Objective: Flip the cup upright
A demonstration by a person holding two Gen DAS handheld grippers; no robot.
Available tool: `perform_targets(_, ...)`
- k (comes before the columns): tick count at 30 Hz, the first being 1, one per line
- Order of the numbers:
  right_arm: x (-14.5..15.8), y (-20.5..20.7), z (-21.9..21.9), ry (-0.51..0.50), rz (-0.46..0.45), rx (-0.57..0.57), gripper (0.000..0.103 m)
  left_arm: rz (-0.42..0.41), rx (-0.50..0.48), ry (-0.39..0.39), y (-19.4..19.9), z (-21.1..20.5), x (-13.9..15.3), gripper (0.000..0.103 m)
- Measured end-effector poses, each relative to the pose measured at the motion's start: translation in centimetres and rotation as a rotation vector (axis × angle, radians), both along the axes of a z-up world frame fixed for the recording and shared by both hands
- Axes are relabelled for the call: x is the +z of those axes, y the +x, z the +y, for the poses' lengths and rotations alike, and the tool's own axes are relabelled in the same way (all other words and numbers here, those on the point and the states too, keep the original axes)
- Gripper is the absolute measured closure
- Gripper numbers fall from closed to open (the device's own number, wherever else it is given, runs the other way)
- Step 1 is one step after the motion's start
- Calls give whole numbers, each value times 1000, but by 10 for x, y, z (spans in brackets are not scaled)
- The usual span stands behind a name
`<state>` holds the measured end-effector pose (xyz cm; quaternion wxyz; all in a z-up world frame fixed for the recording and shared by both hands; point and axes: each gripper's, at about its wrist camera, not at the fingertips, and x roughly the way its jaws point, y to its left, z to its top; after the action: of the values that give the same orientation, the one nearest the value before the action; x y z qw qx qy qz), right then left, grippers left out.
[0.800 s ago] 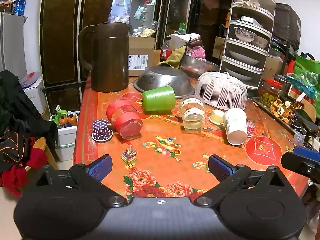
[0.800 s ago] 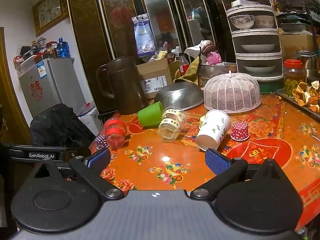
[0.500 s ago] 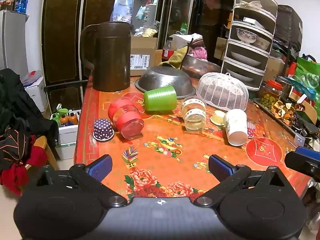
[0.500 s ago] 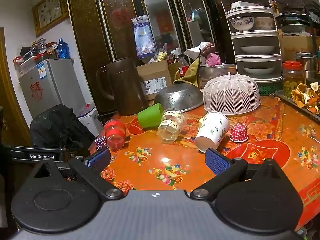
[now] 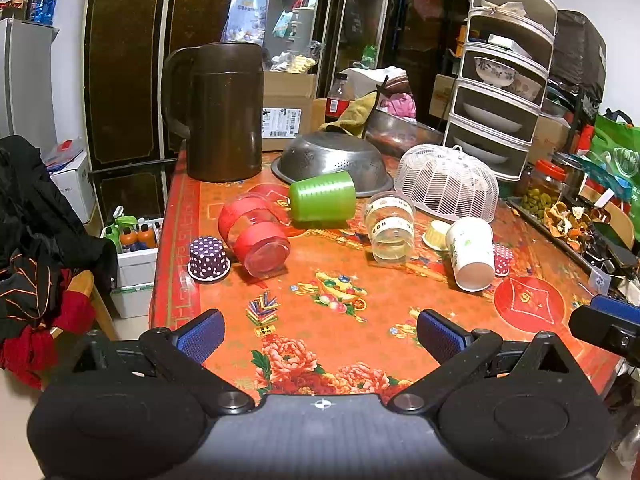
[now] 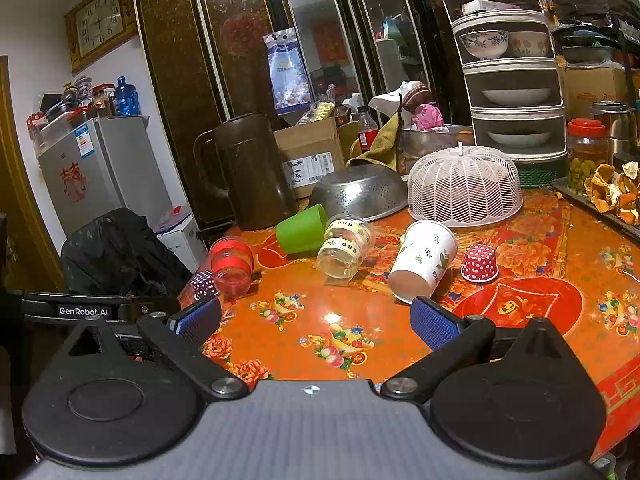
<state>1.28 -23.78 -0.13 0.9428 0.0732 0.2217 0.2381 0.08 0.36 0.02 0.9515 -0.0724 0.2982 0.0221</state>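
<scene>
Several cups lie on their sides on the orange table [image 5: 360,320]: a red-banded clear cup [image 5: 256,236] [image 6: 231,266], a green cup [image 5: 322,197] [image 6: 301,229], a clear cup with a yellow band [image 5: 390,226] [image 6: 345,249] and a white paper cup [image 5: 471,253] [image 6: 422,261]. My left gripper [image 5: 320,334] is open and empty, above the table's near edge, well short of the cups. My right gripper [image 6: 316,320] is open and empty, also short of them; it shows at the right edge of the left wrist view [image 5: 608,326].
A brown jug [image 5: 224,112], an upturned steel colander [image 5: 336,160] and a white mesh food cover [image 5: 448,184] stand behind the cups. Small dotted paper cases sit upside down: purple [image 5: 209,259], red [image 6: 479,263]. A tiered dish rack [image 5: 504,76] is back right.
Both grippers have drifted slightly; the left view has shifted a little so the cups sit slightly more to the right. Nothing on the table has moved.
</scene>
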Motion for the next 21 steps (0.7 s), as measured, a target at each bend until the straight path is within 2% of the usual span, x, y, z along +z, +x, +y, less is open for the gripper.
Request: perform_targets(21,-1,1,2,-4,8,0,1,3,-1,7,-1,1,-1,0)
